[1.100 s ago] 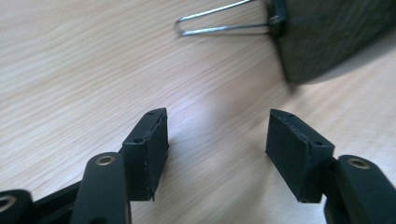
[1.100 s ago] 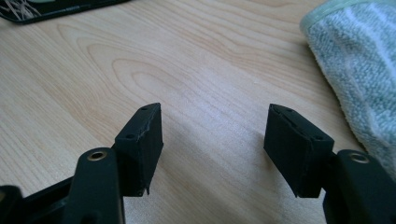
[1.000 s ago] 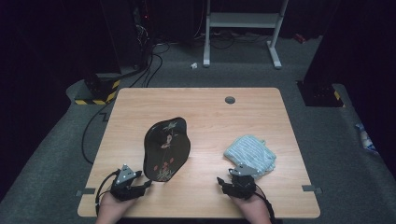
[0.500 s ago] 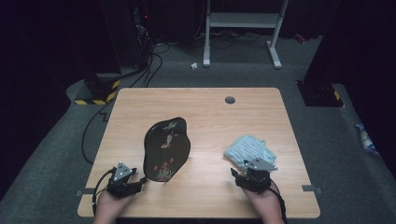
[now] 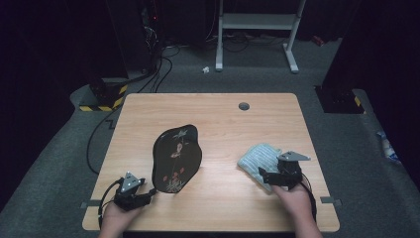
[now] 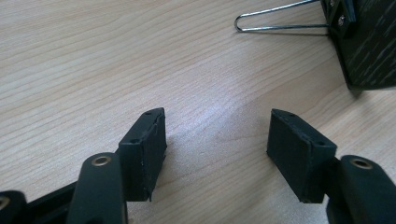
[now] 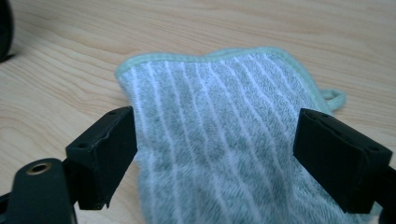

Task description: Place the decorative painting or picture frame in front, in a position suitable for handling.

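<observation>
A black oval lacquer plate (image 5: 177,157) with a floral pattern sits left of the table's middle. My left gripper (image 5: 150,193) rests open at the front left, its jaws pointing at the plate's near end with bare wood between them (image 6: 217,135). A dark corner (image 6: 369,42) with a wire loop (image 6: 275,23) lies just beyond it. A pale green striped cloth (image 5: 257,157) lies at the front right. My right gripper (image 5: 263,175) is over the cloth's near edge. Its jaws have just been opening and stand wide (image 7: 215,135), with the cloth (image 7: 219,116) beneath them, not pinched.
The wooden table (image 5: 218,114) has a round cable port (image 5: 243,105) near its far edge. Bare wood lies between plate and cloth. Beyond the table the floor holds cables and a white stand (image 5: 257,22). The plate's dark rim (image 7: 3,28) shows at the right gripper view's left edge.
My right gripper has moved right and away from the front edge, onto the cloth's near side, and its jaws have spread. The left gripper and the plate have stayed put.
</observation>
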Demonstrator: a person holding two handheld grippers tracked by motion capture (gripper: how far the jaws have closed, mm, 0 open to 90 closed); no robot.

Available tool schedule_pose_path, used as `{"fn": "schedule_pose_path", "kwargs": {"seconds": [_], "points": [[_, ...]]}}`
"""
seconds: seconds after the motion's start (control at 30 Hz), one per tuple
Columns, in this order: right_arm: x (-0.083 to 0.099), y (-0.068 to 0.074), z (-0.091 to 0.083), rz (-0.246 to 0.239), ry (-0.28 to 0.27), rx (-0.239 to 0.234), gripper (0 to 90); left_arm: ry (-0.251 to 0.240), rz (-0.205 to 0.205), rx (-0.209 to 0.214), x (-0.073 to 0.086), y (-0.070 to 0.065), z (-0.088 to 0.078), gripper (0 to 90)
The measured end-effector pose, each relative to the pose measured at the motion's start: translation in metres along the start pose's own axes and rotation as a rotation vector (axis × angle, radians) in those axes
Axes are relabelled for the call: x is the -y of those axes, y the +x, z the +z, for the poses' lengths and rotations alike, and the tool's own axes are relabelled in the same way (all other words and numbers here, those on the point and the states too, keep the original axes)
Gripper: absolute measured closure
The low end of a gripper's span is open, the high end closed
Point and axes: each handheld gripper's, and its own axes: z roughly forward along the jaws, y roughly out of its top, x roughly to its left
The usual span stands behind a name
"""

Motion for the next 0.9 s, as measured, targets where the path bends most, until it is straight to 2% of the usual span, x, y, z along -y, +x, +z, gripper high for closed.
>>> {"fn": "schedule_pose_path", "kwargs": {"seconds": [0.13, 0.33, 0.47, 0.57, 0.73, 0.9], "points": [[-0.002, -0.01, 0.015, 0.021, 0.05, 0.016, 13.3, 0.0, 0.0, 0.0, 0.0, 0.0, 0.0, 37.4], [0.006, -0.007, 0.028, 0.022, 0.096, 0.035, 13.2, 0.0, 0.001, -0.001, 0.0, 0.0, 0.0, 37.3], [0.015, -0.007, 0.028, 0.028, 0.089, 0.027, 13.0, 0.001, 0.0, -0.001, 0.0, 0.0, 0.0, 37.1], [0.019, -0.003, 0.027, 0.006, 0.098, 0.048, 12.9, 0.001, 0.0, 0.002, 0.0, 0.0, 0.0, 36.9], [0.022, 0.001, 0.025, 0.004, 0.114, 0.067, 13.5, 0.001, 0.0, 0.002, 0.0, 0.0, 0.0, 36.9], [0.024, 0.003, 0.023, 0.009, 0.114, 0.061, 20.3, 0.002, 0.0, -0.001, 0.0, -0.001, 0.0, 36.9]]}}
